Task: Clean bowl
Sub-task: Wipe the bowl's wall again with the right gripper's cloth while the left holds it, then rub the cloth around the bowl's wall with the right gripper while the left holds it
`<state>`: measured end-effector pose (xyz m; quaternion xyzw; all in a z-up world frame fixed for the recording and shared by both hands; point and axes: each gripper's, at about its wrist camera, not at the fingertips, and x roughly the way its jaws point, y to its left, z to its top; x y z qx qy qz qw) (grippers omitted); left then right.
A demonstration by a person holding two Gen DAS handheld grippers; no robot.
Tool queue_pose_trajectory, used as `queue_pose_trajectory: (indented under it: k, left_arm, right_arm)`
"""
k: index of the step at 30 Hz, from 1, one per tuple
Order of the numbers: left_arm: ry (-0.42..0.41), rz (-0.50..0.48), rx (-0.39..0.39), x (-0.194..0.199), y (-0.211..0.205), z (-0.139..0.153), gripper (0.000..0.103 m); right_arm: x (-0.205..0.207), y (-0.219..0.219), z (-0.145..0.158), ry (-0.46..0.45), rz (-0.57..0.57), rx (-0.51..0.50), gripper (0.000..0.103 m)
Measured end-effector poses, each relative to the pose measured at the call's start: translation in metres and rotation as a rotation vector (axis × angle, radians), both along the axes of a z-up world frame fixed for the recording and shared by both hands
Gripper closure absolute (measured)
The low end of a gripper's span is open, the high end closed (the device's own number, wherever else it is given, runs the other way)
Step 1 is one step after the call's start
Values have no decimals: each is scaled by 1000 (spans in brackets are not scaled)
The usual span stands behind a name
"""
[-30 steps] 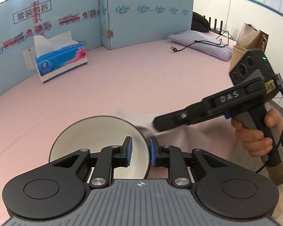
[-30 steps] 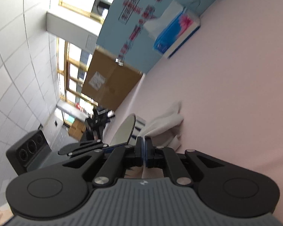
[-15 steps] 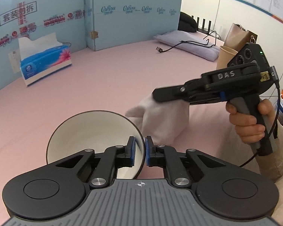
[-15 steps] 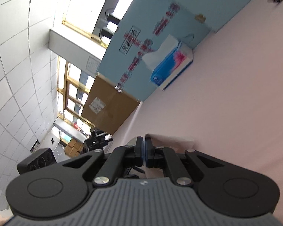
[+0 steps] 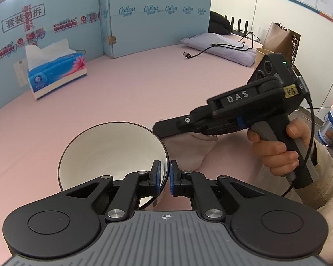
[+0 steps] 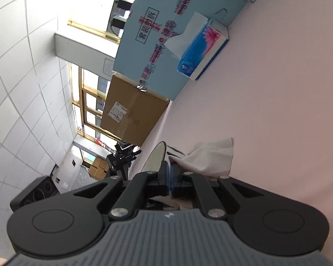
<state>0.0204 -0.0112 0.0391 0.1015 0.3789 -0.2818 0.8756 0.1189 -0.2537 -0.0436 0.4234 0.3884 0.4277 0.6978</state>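
Your left gripper [image 5: 164, 178] has its jaws pinched on the near right rim of the round white ceramic bowl with a dark rim [image 5: 108, 153], one blue pad inside the wall and one outside. They have just been closing, and the rim is between them now. The bowl sits low over the pink tabletop [image 5: 144, 84], tipped so its open mouth faces up and toward you; whether its base touches the surface is hidden behind the gripper.

Your right gripper [image 6: 169, 178] has its jaws shut on the crumpled off-white cloth [image 5: 184, 148], which hangs from them and trails onto the tabletop just to the right of the bowl. Your right hand [image 5: 277, 146] holds that gripper nearly level, its long body running from right to left, so its nose points at the bowl's right rim.

That is the relation the coming move turns on, as I judge it: the cloth lies outside the bowl, just beside the rim, and the bowl's opening lies to the left of the cloth and slightly lower. From the right wrist view the bowl [image 6: 155, 158] shows edge-on, just left of the jaws, with the cloth [image 6: 207, 158] bunched ahead of them. To wipe, you would need to carry the cloth over the rim and down into the hollow while the left grip steadies the bowl.
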Motion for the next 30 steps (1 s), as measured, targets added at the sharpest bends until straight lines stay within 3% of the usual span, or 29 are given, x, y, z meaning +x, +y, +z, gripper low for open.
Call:
queue_pose_trajectory:
  k: [13, 30]
  left_arm:
    - [-2, -3, 1, 0, 1, -2, 86]
    - [5, -13, -9, 4, 4, -7, 84]
  right_arm:
    - [32, 20, -4, 95, -17, 33, 98]
    - [57, 60, 4, 96, 52, 16, 98]
